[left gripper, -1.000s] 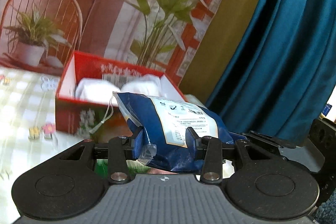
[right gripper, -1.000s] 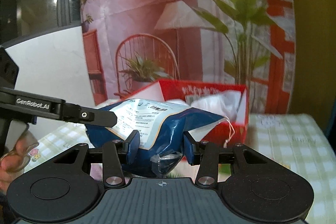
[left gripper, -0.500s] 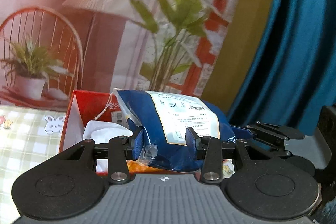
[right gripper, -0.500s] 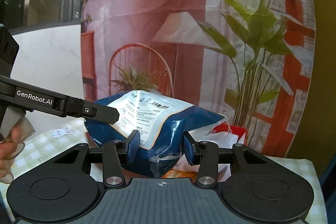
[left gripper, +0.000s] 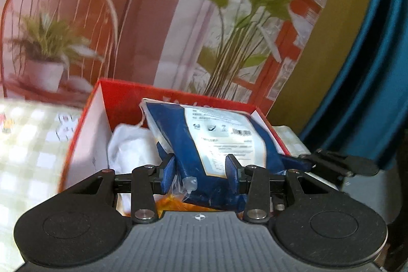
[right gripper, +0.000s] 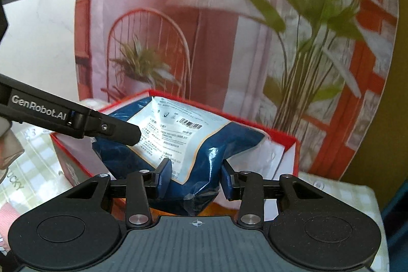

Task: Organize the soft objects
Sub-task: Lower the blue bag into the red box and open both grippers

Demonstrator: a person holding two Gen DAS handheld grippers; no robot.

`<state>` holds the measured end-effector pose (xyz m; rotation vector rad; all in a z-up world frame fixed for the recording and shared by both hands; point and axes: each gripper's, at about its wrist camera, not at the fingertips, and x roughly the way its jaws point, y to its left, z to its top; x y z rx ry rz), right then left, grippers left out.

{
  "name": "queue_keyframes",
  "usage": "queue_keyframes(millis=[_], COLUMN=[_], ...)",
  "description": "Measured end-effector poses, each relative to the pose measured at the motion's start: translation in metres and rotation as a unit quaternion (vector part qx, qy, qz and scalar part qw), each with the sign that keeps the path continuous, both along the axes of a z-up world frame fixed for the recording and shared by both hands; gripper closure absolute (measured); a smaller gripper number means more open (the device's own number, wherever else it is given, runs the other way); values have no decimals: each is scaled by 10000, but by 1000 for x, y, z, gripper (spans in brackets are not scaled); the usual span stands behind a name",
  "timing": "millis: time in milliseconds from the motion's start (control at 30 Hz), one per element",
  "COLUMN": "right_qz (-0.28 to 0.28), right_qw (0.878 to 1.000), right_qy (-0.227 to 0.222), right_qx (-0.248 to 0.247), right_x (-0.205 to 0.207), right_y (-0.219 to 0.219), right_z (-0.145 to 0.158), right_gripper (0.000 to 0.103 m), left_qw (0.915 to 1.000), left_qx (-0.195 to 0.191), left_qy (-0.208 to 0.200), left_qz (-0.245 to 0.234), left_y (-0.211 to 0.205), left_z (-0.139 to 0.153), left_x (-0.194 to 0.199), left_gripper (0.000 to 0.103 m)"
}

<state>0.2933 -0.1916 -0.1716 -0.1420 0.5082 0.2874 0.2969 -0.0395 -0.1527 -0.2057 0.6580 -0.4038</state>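
A blue bag with a white label (left gripper: 216,144) hangs between both grippers, above the open red box (left gripper: 122,98). My left gripper (left gripper: 200,170) is shut on one end of it. At the other end my right gripper (right gripper: 195,177) has its jaws closing on the bag (right gripper: 178,139), both pads against the crumpled plastic. The right gripper's fingers (left gripper: 339,162) show at the bag's far end in the left wrist view. Inside the box lie a white soft bundle (left gripper: 130,147) and something orange (left gripper: 173,203), partly hidden by the bag. From the right wrist view the red box (right gripper: 280,134) sits right behind the bag.
The box stands on a green-and-white checked tablecloth (left gripper: 30,144). A printed backdrop of a chair, lamp and plants (right gripper: 204,17) rises close behind it. A blue curtain (left gripper: 369,68) hangs to the right. A hand (right gripper: 7,144) holds the left gripper.
Both grippers carried the blue bag toward the red box. It was in front of the box a second ago and now hangs over its opening, with the box much nearer.
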Motion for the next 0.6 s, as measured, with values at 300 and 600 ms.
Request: queue_keyframes(millis=[300, 600], right_qz=[-450, -909], right_qw=[9952, 9939], right_qy=[842, 565], right_qx=[219, -251], right_x=[24, 11], right_y=[-16, -17], right_z=[-15, -11], right_gripper=[71, 46], left_qw=[9990, 9960], left_qx=[314, 759], left_qy=[161, -92], left_qz=[264, 454], left_y=[-4, 6], left_z=[-13, -1], left_x=[8, -4], left_gripper=[58, 28])
